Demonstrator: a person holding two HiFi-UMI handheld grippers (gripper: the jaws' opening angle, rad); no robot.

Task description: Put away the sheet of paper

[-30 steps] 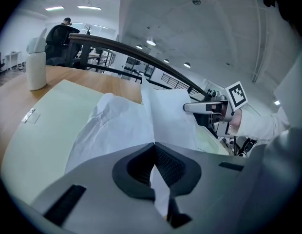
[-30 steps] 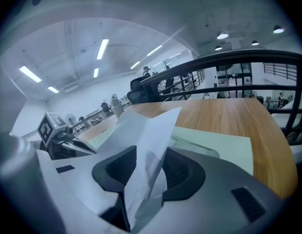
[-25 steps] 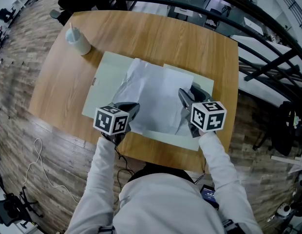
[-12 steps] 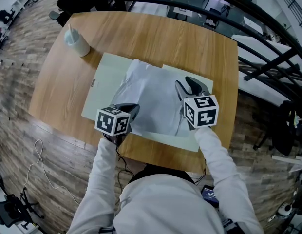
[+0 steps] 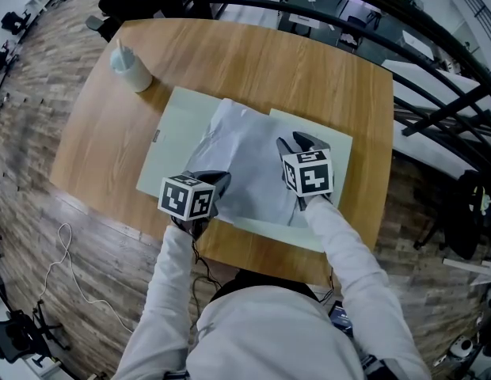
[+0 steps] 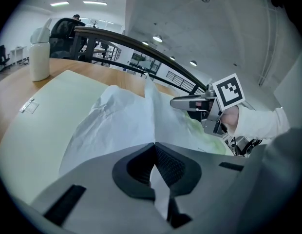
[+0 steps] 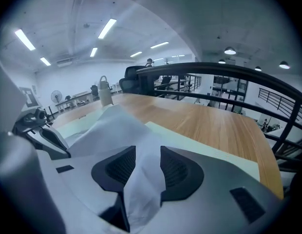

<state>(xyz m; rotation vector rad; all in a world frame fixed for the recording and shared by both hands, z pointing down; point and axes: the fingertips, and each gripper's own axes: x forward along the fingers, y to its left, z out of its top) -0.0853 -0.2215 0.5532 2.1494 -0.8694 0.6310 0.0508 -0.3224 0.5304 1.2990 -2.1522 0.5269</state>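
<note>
The two fingers [image 6: 171, 167] of the left gripper [image 6: 154, 150] are pressed together on the near edge of the sheet of paper [image 5: 247, 158], with a thin strip of it pinched between the ribbed pads. The two fingers [image 7: 176, 168] of the right gripper [image 7: 147, 156] stand wide apart and have just been closing a little. A raised fold of the same sheet runs up through the gap between them, loose and not clamped.

In the head view the left gripper sits at the sheet's lower left corner and the right gripper over its right side. Each carries one marker cube [image 5: 186, 198], two in all.

There is one sheet, white and crumpled, humped up in the middle of the frame. It lies on one pale green mat [image 5: 168, 145], which rests on the single wooden counter [image 5: 253, 62]. One white bottle [image 5: 131, 66] stands at the counter's upper left, off the mat. A black railing [image 5: 420, 30] crosses the upper right of the frame.
</note>
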